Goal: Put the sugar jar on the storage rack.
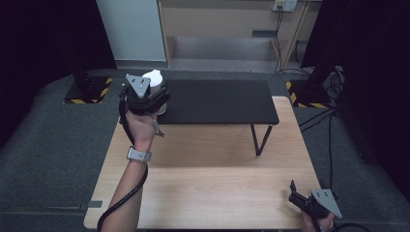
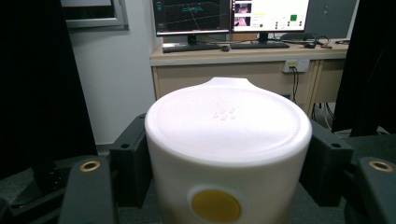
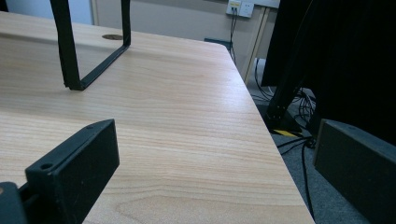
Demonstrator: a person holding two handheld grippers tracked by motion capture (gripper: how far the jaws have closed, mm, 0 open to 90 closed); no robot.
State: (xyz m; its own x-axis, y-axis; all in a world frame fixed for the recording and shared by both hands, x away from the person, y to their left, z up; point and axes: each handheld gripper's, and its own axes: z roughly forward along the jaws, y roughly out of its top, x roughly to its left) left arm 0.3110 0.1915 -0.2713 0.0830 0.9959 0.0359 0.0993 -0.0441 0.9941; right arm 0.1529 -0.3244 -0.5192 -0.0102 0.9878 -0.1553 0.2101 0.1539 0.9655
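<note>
A pale wooden bench [image 1: 203, 183] stands on grey carpet, a low black shelf [image 1: 217, 100] raised across its far side; at about ten o'clock the left gripper [image 1: 153, 96] holds a white container [image 2: 228, 154] clenched between its jaws, at the shelf's left end; lifted and carried, it seems not yet set down; a plain yellow dot marks its side, no legible writing; the right gripper [image 1: 296, 192] rests at five o'clock, jaws released and holding nothing.
</note>
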